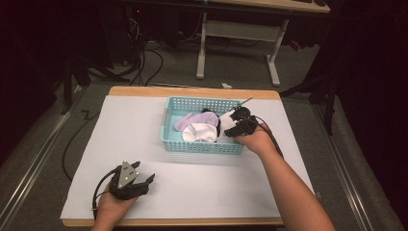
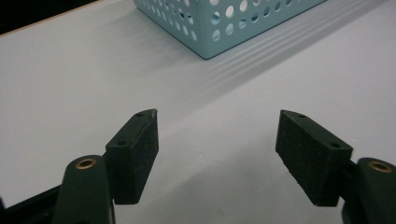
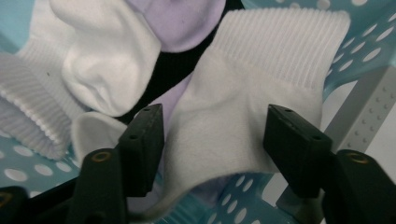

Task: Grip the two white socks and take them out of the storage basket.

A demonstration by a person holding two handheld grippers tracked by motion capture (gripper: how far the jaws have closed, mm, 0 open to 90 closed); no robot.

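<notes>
A light blue perforated basket (image 1: 202,147) stands at the middle of the table and holds several socks: a white one (image 1: 199,132), a purple one (image 1: 185,121) and a black one (image 1: 211,114). My right gripper (image 1: 230,129) reaches into the basket's right end. In the right gripper view it (image 3: 215,112) is open, with its jaws on either side of a white ribbed-cuff sock (image 3: 247,88). Beside that lie another white sock (image 3: 102,65), the purple sock (image 3: 182,18) and the black sock (image 3: 173,70). My left gripper (image 1: 144,172) rests open and empty on the table's near left (image 2: 217,116).
White paper (image 1: 120,144) covers the wooden table. The basket's corner (image 2: 219,23) lies ahead of the left gripper. Beyond the table stand a white desk frame (image 1: 274,62) and floor cables (image 1: 144,62). Cables trail from both grippers.
</notes>
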